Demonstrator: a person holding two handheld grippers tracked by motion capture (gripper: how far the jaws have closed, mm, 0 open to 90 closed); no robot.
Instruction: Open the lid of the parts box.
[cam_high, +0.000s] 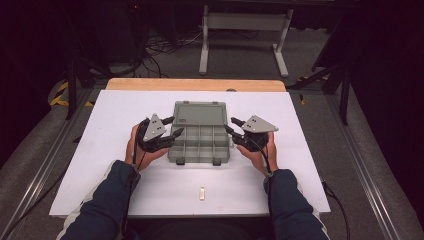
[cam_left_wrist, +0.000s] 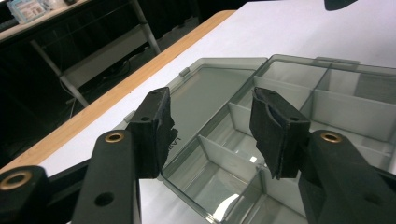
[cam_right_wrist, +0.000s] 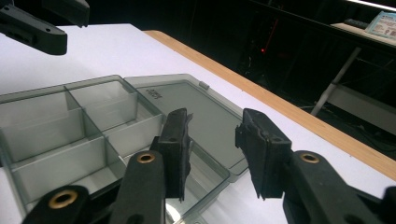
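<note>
Left gripper (cam_high: 170, 127): I see its jaws apart, nothing clamped, above the organizer box's (cam_high: 200, 143) left wall.
Right gripper (cam_high: 231, 124): jaws parted, holding nothing, over the box's right side.
Box: lid (cam_high: 199, 113) flat open, mid-table (cam_high: 125, 107), toward the far edge.
Room: bare tabletop both sides; a small clip (cam_high: 202, 193) by the near edge.

Glossy translucent grey plastic organiser box (cam_high: 200, 137) on a matt white table (cam_high: 125, 165).

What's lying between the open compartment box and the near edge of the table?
In the high view, one small pale oblong piece lies on the white table between the compartment box and the near edge; otherwise bare.
</note>
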